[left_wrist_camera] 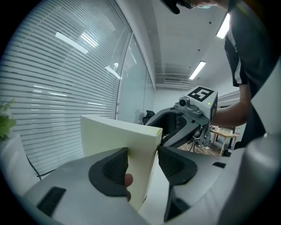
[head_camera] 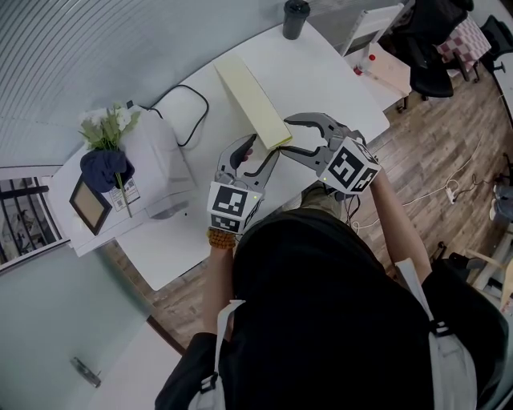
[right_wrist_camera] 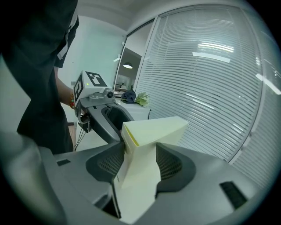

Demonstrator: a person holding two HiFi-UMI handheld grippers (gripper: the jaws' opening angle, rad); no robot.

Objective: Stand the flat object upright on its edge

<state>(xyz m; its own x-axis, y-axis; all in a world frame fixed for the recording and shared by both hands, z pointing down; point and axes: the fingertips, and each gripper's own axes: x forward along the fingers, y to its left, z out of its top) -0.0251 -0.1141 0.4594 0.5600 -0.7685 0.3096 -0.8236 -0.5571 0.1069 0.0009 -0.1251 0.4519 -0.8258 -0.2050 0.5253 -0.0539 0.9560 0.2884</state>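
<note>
A person in a dark top (head_camera: 321,320) leans over a white table (head_camera: 337,80), holding a gripper in each hand. The left gripper (head_camera: 260,152) and right gripper (head_camera: 287,136) meet from opposite sides at the near end of a long, flat, pale yellow box (head_camera: 248,92). The right gripper view shows both its pads pressed on the box, one against each broad face. The left gripper view shows one pad lying on a broad face and the other meeting the box's edge, so those jaws are closed on it too. The near end is raised and tilted. The rest of the box stretches away across the table. To its left sit a white machine (head_camera: 160,164) and flowers (head_camera: 108,128). A dark cup (head_camera: 295,18) stands at the far edge.
</note>
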